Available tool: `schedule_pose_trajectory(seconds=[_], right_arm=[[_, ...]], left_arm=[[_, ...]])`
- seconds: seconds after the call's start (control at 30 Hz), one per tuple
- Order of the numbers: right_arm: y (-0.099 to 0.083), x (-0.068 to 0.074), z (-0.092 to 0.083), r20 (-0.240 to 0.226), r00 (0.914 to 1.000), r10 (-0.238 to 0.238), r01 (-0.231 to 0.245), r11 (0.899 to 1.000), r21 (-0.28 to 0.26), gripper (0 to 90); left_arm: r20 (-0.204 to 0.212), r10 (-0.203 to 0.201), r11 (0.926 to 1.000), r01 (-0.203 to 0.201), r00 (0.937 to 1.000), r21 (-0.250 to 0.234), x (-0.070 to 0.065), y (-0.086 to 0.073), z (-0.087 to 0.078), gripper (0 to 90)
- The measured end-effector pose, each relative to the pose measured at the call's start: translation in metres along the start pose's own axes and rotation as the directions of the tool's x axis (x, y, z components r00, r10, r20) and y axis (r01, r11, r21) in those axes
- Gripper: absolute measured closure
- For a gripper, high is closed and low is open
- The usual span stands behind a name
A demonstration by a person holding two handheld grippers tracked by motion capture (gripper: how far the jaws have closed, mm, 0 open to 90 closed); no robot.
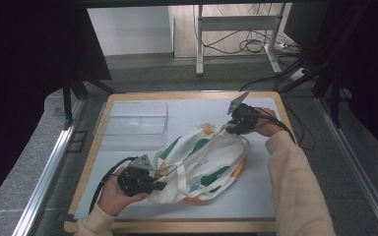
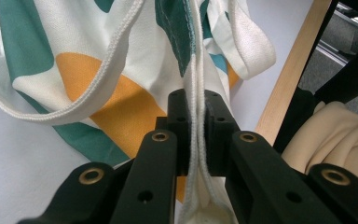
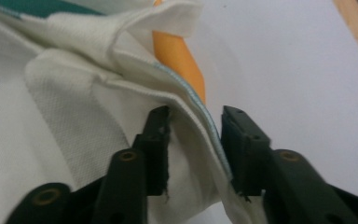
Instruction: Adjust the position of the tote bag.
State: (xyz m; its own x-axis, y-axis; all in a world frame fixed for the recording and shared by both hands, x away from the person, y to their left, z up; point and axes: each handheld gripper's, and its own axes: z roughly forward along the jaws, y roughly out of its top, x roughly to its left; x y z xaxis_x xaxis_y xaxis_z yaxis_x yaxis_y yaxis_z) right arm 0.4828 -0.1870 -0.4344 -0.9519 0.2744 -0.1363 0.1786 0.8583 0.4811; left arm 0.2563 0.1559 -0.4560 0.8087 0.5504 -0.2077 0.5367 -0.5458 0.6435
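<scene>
A grey floor with cables and a metal stand lies beyond a wood-edged table (image 1: 280,110) covered by a pale mat. On the mat, spread between the two tongs, lies a white cloth bag (image 1: 202,164) printed with green and orange shapes, its long axis running from the near-left tool to the far-right one. The left gripper (image 1: 160,186), at the bag's near end, is clamped narrow on a doubled corded hem (image 2: 196,116), which runs straight up between its pads. The right gripper (image 1: 226,129) sits at the bag's far end; its jaws stand part-way in, straddling a folded rim (image 3: 193,119) of the bag. A gap shows on either side of the fabric, so this grip appears not yet made.

Judged from this layout, one end of the bag is secured and the other is about to be taken; any lifting, stretching or folding remains to be done. A clear plastic tray (image 1: 133,119) rests empty beyond the left gripper, well apart from the bag. A loose strap (image 1: 189,162) trails across the bag between the tools and could snag. The sleeve (image 1: 295,177) of the right arm lies beside the bag, clear of it.
</scene>
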Motion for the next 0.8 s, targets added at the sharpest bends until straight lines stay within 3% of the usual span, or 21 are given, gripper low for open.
schedule_pose_trajectory(seconds=[0.1,0.2,0.33,0.5,0.8], right_arm=[[0.0,0.0,0.001,-0.019,0.9998,0.004,-0.003,1.0,0.014,77.4],[-0.002,0.0,-0.002,-0.017,0.9998,-0.004,0.004,1.0,0.007,81.0],[-0.004,0.002,-0.004,-0.008,0.9999,0.012,-0.012,1.0,-0.004,82.6],[-0.005,0.004,-0.007,0.01,0.9997,0.024,-0.024,0.999,-0.025,83.5],[-0.005,0.008,-0.024,0.039,0.9987,0.034,-0.031,0.998,-0.059,84.2]], left_arm=[[-0.001,-0.005,1.0,0.005,1.0,-0.004,0.0,-0.001,0.0,84.4],[-0.001,-0.004,1.0,0.004,1.0,-0.006,0.001,-0.001,-0.001,84.4],[-0.006,0.0,1.0,0.0,1.0,-0.007,0.001,-0.001,-0.001,84.5],[-0.043,0.02,0.9996,-0.021,0.9989,-0.017,-0.003,0.0,-0.004,84.7],[-0.057,0.003,0.9995,-0.005,0.9984,-0.032,0.002,-0.001,-0.007,84.8]])
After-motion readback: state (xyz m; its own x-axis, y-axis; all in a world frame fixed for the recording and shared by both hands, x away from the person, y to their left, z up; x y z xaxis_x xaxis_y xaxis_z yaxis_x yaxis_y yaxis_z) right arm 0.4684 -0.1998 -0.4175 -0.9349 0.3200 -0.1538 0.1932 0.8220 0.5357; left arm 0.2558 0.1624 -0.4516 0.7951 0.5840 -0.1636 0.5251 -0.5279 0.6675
